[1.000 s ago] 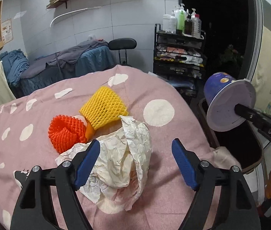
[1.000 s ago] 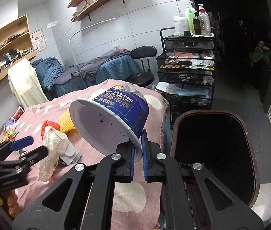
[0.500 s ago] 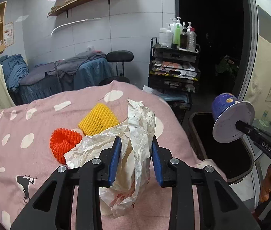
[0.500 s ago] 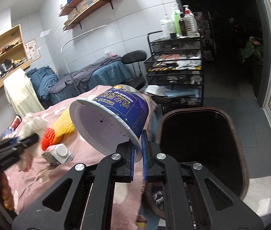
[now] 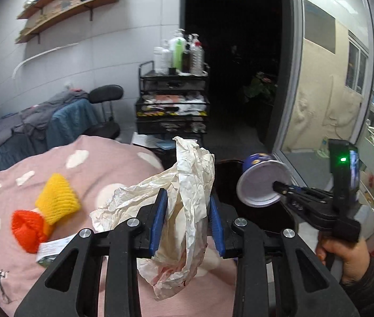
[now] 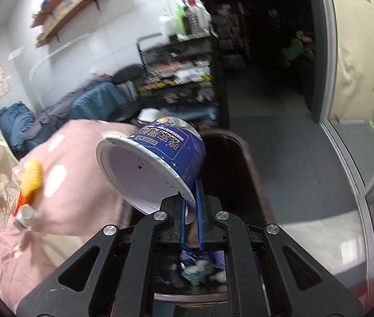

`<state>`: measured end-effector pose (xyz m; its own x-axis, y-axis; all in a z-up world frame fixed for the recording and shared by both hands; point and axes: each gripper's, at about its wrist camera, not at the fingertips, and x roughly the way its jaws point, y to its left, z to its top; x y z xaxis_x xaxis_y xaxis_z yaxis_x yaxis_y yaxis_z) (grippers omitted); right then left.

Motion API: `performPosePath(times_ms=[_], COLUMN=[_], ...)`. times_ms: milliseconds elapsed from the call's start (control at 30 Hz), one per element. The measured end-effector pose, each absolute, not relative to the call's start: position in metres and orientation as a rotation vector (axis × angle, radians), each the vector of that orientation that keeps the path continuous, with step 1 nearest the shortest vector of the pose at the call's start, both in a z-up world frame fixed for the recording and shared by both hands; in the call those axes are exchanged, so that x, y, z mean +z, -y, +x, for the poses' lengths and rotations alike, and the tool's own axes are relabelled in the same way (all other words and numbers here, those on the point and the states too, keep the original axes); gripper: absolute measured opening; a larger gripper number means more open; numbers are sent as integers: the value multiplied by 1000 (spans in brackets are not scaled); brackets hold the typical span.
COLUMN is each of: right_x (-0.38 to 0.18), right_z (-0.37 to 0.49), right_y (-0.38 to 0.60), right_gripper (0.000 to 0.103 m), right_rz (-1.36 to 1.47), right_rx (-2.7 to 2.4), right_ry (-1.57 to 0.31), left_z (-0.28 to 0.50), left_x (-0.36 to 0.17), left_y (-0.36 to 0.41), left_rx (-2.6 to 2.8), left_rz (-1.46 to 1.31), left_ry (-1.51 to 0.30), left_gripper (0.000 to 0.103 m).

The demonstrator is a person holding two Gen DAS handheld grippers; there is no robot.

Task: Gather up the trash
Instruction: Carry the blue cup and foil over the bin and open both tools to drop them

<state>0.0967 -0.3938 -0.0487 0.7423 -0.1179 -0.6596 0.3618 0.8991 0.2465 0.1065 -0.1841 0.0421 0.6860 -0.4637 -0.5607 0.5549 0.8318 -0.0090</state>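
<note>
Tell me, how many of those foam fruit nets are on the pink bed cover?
2. A yellow net lies on the cover, and an orange net sits touching it, nearer the camera. Crumpled paper might hide more.

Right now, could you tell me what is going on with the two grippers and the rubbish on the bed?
A person is clearing trash with a handheld gripper in each hand. The left gripper is clamped on a crumpled paper wrapper, held above the pink spotted bedcover. The right gripper pinches the rim of an empty blue cup, tilted over the open trash bin beside the bed. A yellow foam net, an orange foam net and a small carton lie on the cover, not yet collected.
</note>
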Motion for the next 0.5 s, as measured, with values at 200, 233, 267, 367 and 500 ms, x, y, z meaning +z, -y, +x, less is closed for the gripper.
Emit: performPosePath(times_ms=[200,233,267,367,500], right_x=[-85,-89,-96,-109,-124], right_z=[109,111,115,122,131], right_y=[408,408,409,408,406], right_gripper=[8,8,8,8,10], right_rz=[408,410,410,416,413], right_rx=[-282,-285,-289,-301,-324], right_ry=[-803,-813,-836,-887,-953], left_z=[112,113,114,115,116], left_x=[26,23,22,18,12], left_y=[213,217,220,228,238], left_rx=[-626,-630,-631,-645,-672], left_rz=[211,216,221,230,243], left_ry=[-620,-625,-628,-643,-662], left_gripper=[31,32,32,32,32])
